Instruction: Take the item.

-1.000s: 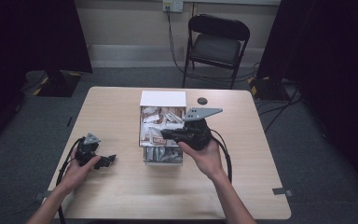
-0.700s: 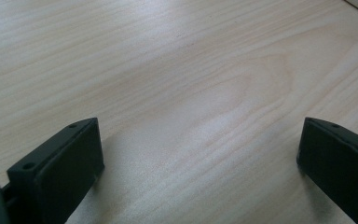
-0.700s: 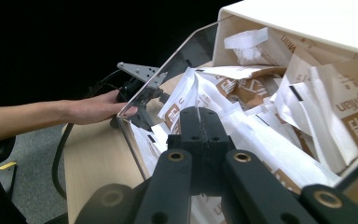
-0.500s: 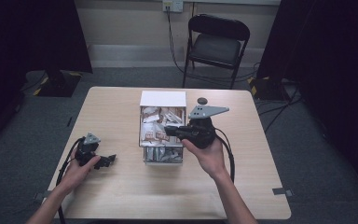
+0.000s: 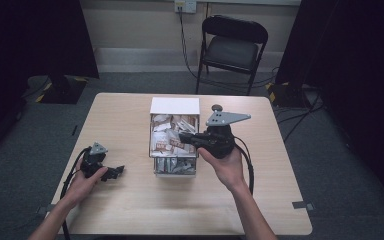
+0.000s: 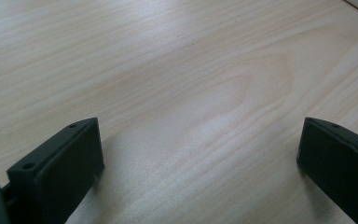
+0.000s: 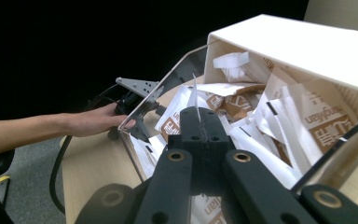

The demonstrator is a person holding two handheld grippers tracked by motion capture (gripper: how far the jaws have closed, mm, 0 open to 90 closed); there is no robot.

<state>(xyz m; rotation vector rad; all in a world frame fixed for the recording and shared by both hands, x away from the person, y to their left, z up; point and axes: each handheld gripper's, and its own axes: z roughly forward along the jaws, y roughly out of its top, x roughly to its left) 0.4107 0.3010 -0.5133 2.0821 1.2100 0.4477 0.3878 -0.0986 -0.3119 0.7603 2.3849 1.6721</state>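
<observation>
A clear-walled box (image 5: 175, 106) with a white back stands mid-table, full of brown-and-white sachets (image 5: 169, 144). My right gripper (image 5: 183, 136) hovers over the box's right side, jaws pointing left. In the right gripper view the right gripper (image 7: 199, 120) is shut on a thin white sachet (image 7: 193, 91) seen edge-on, above the sachets (image 7: 303, 116) in the box (image 7: 298, 46). My left gripper (image 5: 119, 171) rests on the table at the left. In its own view the left gripper (image 6: 200, 140) is open over bare wood, nothing between its jaws.
The light wooden table (image 5: 130, 210) has free room in front of the box and on both sides. A black folding chair (image 5: 232, 45) stands beyond the far edge. A small dark round object (image 5: 216, 107) lies near the box's far right. Cables trail from both grippers.
My right gripper has shifted a little to the right and up over the box, still shut. The left gripper has stayed put on the table.
</observation>
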